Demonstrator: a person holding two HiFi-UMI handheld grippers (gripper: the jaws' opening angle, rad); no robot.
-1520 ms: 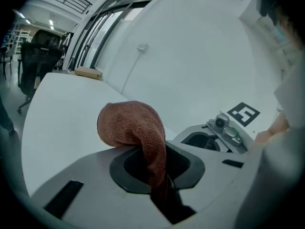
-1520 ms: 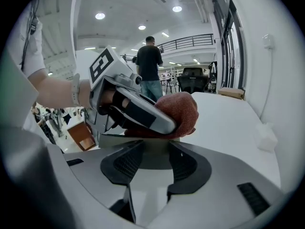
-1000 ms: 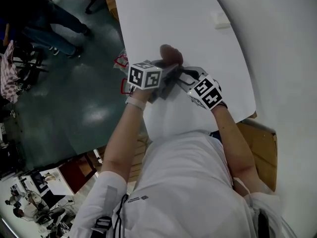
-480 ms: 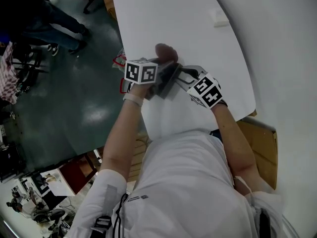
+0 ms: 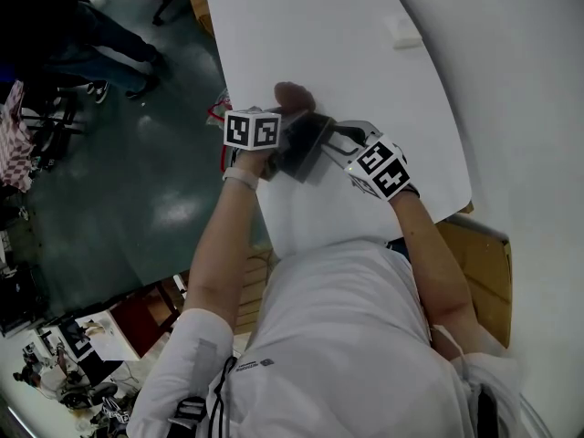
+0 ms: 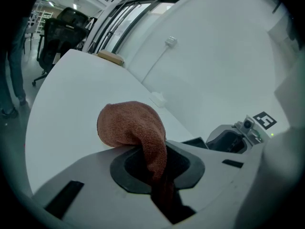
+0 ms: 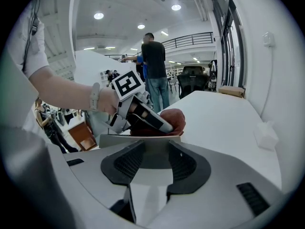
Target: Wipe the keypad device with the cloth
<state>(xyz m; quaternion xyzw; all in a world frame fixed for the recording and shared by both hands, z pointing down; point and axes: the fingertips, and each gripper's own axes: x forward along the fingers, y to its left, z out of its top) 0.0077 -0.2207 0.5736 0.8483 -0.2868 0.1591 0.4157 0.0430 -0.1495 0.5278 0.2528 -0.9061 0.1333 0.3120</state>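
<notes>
Over white surface [image 5: 365, 62]: holds keypad device [image 5: 306, 144] clamped in right gripper [image 7: 147, 163] jaws, unmoved; drags cloth [image 6: 128, 125], pinched tight in left gripper [image 6: 159, 173] jaws, leftward and down along device's far side. Reads as wiping stroke in progress.

A white tabletop [image 5: 365, 26] with a rounded far end stands beside a plain white wall [image 5: 529, 80]. The floor [image 5: 137, 190] is dark teal and glossy, with pale reflections on it. A black office chair [image 6: 57, 37] stands past the tabletop's far end, where a cardboard box [image 6: 110, 57] sits. Tall dark-framed windows [image 7: 233, 37] line the wall. Round ceiling lights [image 7: 98, 15] glow above a railed balcony [image 7: 190, 38].
</notes>
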